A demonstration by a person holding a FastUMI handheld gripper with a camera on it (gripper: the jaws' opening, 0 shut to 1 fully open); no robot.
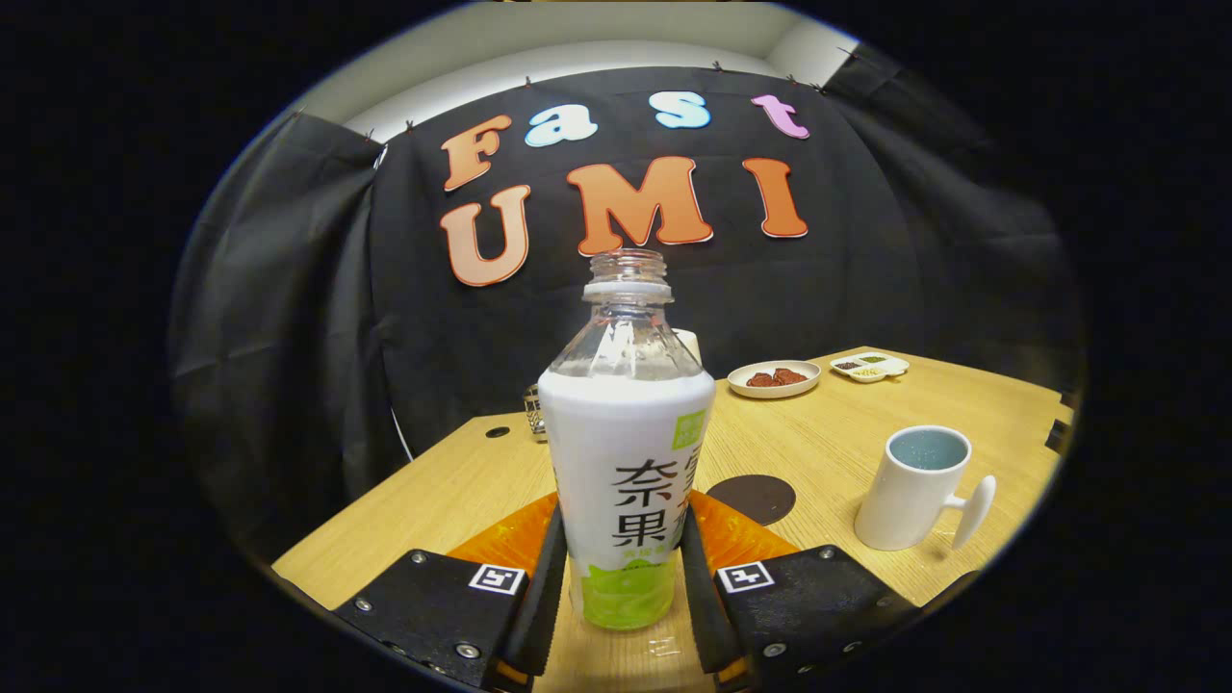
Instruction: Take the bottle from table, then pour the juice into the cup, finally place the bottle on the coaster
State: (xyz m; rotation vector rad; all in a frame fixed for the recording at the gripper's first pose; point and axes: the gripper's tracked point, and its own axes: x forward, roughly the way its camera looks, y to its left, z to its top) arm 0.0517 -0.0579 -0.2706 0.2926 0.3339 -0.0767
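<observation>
A clear plastic bottle (624,452) with a white and green label and no cap stands upright between my fingers. My gripper (621,577) is shut on the bottle's lower part, both black fingers (544,587) pressing its sides. A white cup (912,489) with a handle stands on the wooden table (847,433) ahead to the right of the fingers, its inside bluish. A dark round coaster (751,499) lies flat on the table between the bottle and the cup, just beyond the right finger.
An orange mat (505,541) lies under the bottle. Farther back sit a plate with red food (774,378), a small divided white dish (870,366) and a small metal holder (533,409) behind the bottle. The table's left edge runs close by.
</observation>
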